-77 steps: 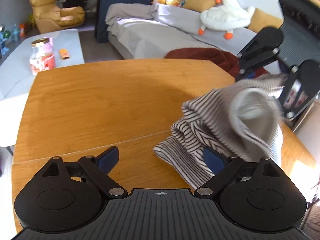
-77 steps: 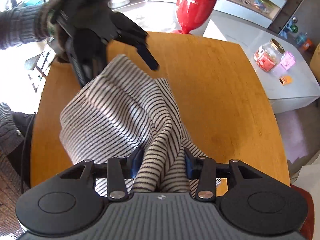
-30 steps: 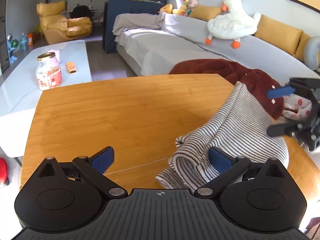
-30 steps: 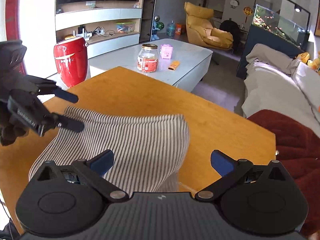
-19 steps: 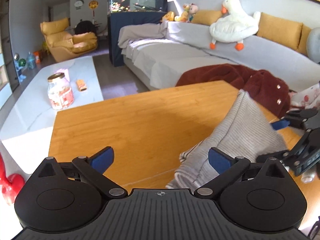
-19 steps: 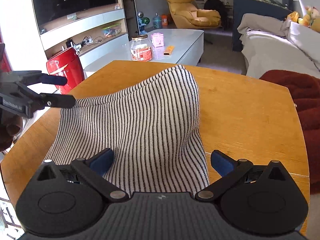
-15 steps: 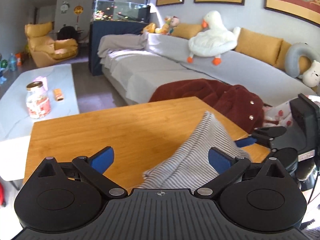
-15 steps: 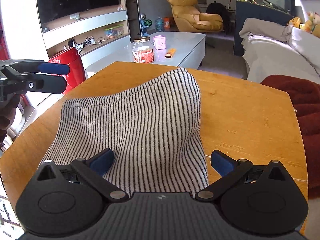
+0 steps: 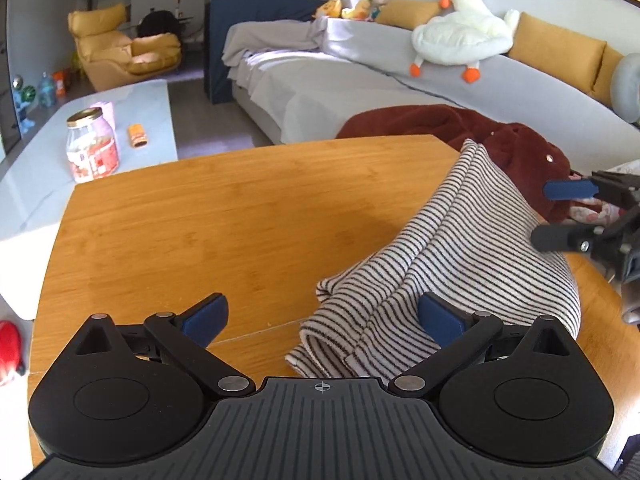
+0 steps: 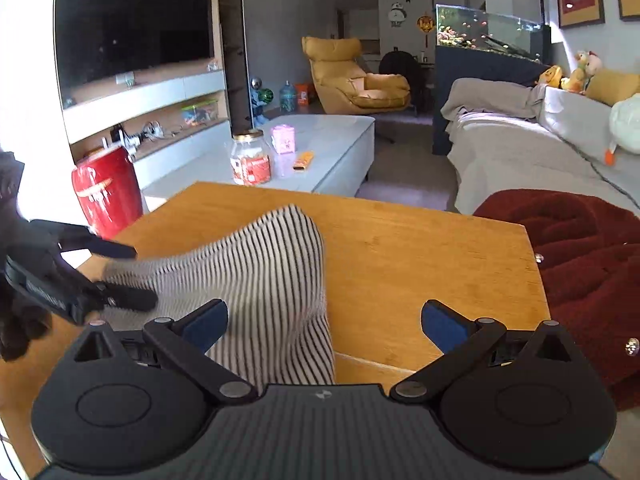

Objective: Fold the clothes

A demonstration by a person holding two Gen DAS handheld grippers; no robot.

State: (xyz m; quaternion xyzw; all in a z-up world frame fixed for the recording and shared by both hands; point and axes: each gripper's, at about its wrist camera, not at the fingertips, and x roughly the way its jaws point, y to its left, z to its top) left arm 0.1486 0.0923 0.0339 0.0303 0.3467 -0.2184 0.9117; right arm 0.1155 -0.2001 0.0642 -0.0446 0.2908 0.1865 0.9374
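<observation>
On the wooden table [image 9: 200, 216], both tongs [image 9: 322, 316] [image 10: 324, 318] gape wide, hiding the striped garment's [image 9: 472, 236] near edge.

Count from my feeds

I see one striped garment [image 9: 460, 248], one red-brown garment [image 9: 500, 140], one jar [image 9: 92, 146], two grippers [image 9: 322, 318] [image 10: 324, 320], one surface [image 9: 200, 220].

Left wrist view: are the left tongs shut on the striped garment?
No, the left tongs stand wide open, the striped garment lying loose on the table.

striped garment [image 10: 260, 280] near edge blurred, partly hidden
</observation>
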